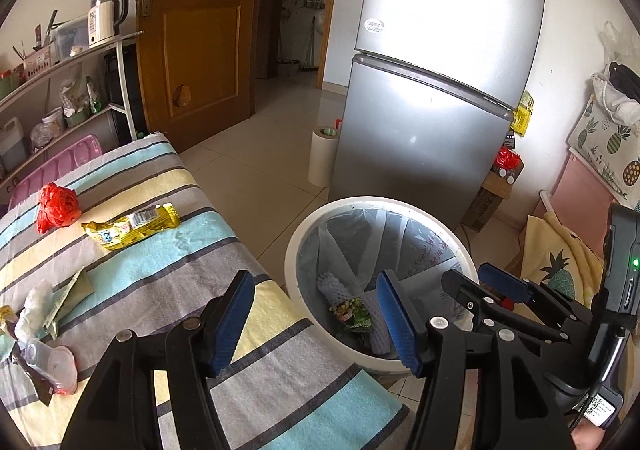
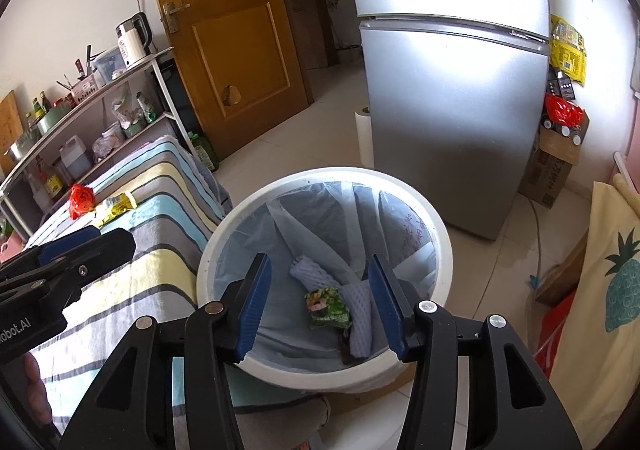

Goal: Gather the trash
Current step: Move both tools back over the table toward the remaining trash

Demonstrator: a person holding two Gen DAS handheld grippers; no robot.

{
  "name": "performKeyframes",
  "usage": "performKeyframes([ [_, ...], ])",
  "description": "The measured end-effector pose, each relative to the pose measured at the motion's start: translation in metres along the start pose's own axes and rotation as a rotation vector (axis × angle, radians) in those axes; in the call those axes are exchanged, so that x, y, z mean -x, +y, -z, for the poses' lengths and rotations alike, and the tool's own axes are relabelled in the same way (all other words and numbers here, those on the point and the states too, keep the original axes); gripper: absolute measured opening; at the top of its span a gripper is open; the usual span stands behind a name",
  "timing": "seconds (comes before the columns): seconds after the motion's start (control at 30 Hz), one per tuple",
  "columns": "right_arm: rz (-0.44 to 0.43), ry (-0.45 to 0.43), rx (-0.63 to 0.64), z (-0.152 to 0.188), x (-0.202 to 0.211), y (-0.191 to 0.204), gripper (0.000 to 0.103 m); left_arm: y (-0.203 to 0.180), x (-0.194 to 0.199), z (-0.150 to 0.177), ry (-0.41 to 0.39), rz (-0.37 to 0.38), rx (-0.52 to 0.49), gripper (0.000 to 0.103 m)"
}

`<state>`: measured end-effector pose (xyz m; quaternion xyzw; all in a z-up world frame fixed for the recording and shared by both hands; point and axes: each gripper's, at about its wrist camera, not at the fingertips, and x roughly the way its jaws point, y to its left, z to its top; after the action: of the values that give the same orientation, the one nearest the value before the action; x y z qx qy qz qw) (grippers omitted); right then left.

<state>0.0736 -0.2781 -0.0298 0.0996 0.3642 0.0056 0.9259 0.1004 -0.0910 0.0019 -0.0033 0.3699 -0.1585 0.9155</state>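
Note:
A white trash bin (image 1: 432,220) (image 2: 332,174) with a clear liner stands on the floor beside the striped table (image 1: 160,262) (image 2: 132,250). Inside lie a green wrapper (image 2: 328,308) (image 1: 352,314) and white foam netting (image 2: 360,310). My left gripper (image 1: 316,324) is open and empty over the table edge and bin rim. My right gripper (image 2: 318,304) is open and empty above the bin; it shows in the left wrist view (image 1: 480,282). On the table lie a red crumpled bag (image 1: 56,206) (image 2: 81,199), a yellow wrapper (image 1: 132,226) (image 2: 118,206), and a plastic cup (image 1: 52,366) with paper scraps (image 1: 44,302).
A silver fridge (image 1: 440,82) (image 2: 456,90) stands behind the bin, with a white paper roll (image 1: 322,156) and a cardboard box (image 2: 552,166) beside it. A shelf rack (image 1: 60,90) is at left, a wooden door (image 1: 196,22) behind, pineapple cloth (image 2: 612,282) at right.

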Motion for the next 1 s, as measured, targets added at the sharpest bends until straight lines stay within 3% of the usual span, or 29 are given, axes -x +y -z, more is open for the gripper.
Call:
performKeyframes([
  [0.43, -0.128, -0.041, 0.091, 0.005, 0.02, 0.064, 0.056, 0.063, 0.068, 0.03, -0.09, -0.09, 0.128, 0.063],
  [0.83, -0.279, -0.011, 0.214, 0.019, 0.014, 0.144, 0.056, 0.142, 0.12, 0.066, -0.136, -0.302, 0.252, 0.063],
  [1.0, -0.322, 0.007, 0.264, 0.027, 0.01, 0.176, 0.056, 0.173, 0.135, 0.083, -0.131, -0.349, 0.316, 0.063],
])
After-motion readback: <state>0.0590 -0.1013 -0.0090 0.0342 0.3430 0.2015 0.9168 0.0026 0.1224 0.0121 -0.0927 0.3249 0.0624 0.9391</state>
